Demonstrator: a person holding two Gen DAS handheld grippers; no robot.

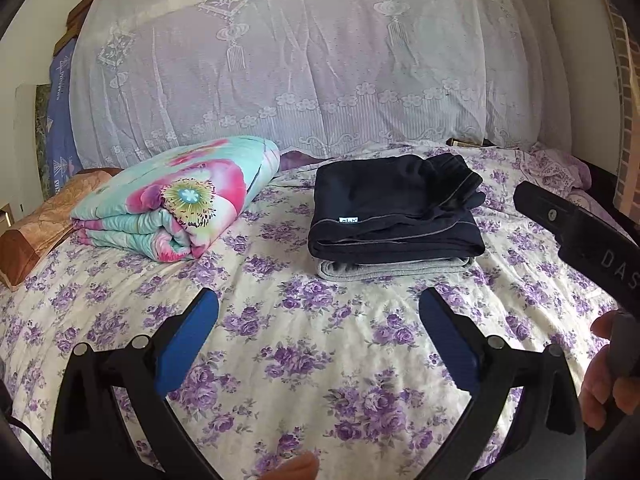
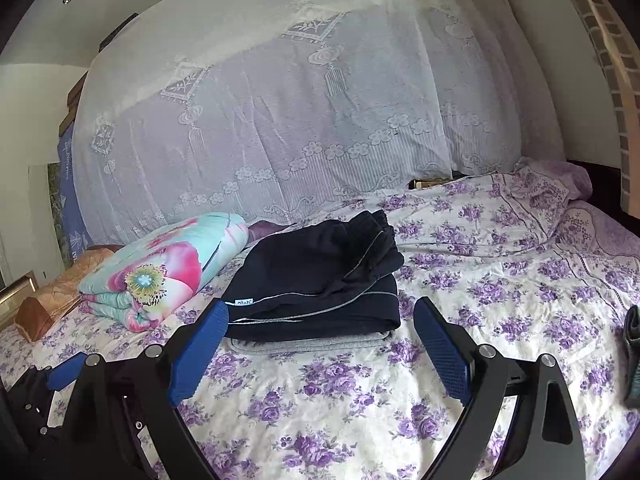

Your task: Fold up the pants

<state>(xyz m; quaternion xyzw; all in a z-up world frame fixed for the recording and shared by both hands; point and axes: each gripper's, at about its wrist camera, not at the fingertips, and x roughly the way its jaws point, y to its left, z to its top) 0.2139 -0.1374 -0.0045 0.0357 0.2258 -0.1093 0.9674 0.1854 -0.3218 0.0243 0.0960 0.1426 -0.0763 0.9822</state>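
Observation:
Dark navy pants (image 1: 396,208) lie folded in a neat stack on a folded grey garment (image 1: 392,270), on the floral bedsheet (image 1: 304,360). In the right wrist view the same pants (image 2: 316,284) sit just past the fingertips, over the grey garment (image 2: 312,345). My left gripper (image 1: 320,304) hovers open over bare sheet, short of the stack, nothing between its blue pads. My right gripper (image 2: 320,312) is open too, its left pad (image 2: 200,348) near the stack's front left corner. The right gripper's body (image 1: 576,232) shows at the right edge of the left wrist view.
A folded floral quilt (image 1: 180,200) lies left of the stack, with a brown pillow (image 1: 44,224) beyond it. A lace-covered pile of bedding (image 1: 304,60) rises behind. A purple pillowcase (image 2: 548,192) sits at the back right. A dark object (image 2: 634,360) lies at the right edge. A hand (image 1: 604,384) holds the right gripper.

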